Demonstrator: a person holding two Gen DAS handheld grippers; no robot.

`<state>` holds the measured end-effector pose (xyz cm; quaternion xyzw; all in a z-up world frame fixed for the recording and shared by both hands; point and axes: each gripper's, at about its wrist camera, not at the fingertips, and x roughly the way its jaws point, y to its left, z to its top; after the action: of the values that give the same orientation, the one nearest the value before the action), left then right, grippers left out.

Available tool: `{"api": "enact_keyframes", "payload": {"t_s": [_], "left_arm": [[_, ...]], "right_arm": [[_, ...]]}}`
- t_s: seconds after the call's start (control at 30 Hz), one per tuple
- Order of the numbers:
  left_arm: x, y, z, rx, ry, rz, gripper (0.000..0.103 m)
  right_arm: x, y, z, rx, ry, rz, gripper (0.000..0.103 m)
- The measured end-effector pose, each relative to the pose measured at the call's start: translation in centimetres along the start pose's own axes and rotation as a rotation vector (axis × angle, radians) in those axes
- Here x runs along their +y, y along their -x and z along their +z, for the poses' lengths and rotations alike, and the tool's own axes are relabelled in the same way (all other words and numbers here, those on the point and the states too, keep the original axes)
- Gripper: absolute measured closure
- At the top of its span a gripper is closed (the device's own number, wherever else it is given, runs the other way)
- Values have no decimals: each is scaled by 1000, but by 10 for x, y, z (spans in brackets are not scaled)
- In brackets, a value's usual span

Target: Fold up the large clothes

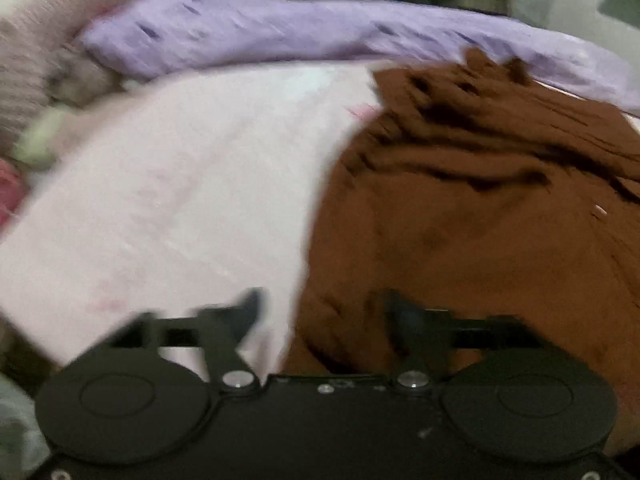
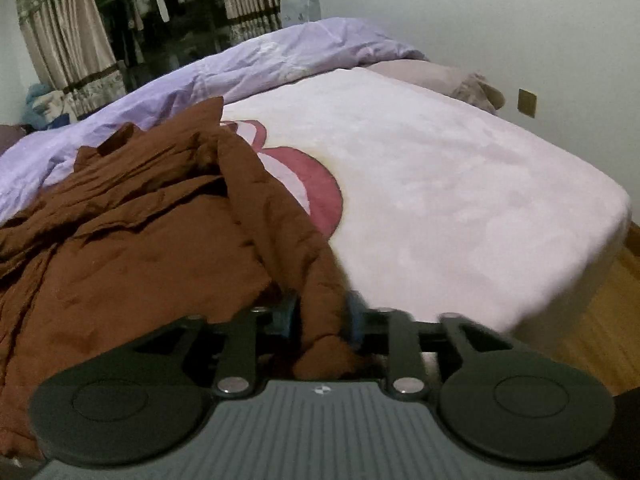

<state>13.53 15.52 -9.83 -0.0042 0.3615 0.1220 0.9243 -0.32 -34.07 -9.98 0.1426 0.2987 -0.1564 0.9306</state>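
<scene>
Garment: brown jacket [image 2: 132, 216], rumpled and unfolded, heaped on the pink blanket [image 2: 460, 184] that covers the bed.
Where it lies: in the right wrist view it fills the field from 12 round to 9 o'clock; in the left wrist view [image 1: 460, 208] it lies from 12 to 3 o'clock, with bare blanket [image 1: 160, 200] toward 10.
Right tongs [image 2: 322, 318]: narrow, pinching a raised ridge of the jacket between blue-padded fingers [image 2: 290, 314].
Left tongs [image 1: 322, 308]: wide, nothing between the fingers; the picture is blurred, and I cannot tell whether they touch the cloth.
Long axis: the pinched ridge runs from the right tongs toward 11 o'clock, up to the crumpled far end by the purple quilt [image 2: 208, 76].
Nearer hand: the right one already has the cloth; the left hangs over the jacket's near left edge.
Deciding relation: judging by this, the bulk lies to 10 o'clock of the right grip, so spreading it flat needs the left tongs to take an edge there.
Stage: early, no fold made.
</scene>
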Motion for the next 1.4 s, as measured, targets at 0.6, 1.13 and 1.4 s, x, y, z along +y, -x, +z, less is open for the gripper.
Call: {"api": "enact_keyframes", "payload": {"t_s": [0.6,1.13,1.4], "left_arm": [[-142,0,-31,-5,-172,-133,9],[-108,23,-25,-73,-120,-108,1],[-87,-6,-33,-59,-71,-25,0]], "right_arm": [[165,19,-29,-38,260,465,42],[120,7,-28,-44,277,227,38],[87,-4,-17,7,234,242,36]]}}
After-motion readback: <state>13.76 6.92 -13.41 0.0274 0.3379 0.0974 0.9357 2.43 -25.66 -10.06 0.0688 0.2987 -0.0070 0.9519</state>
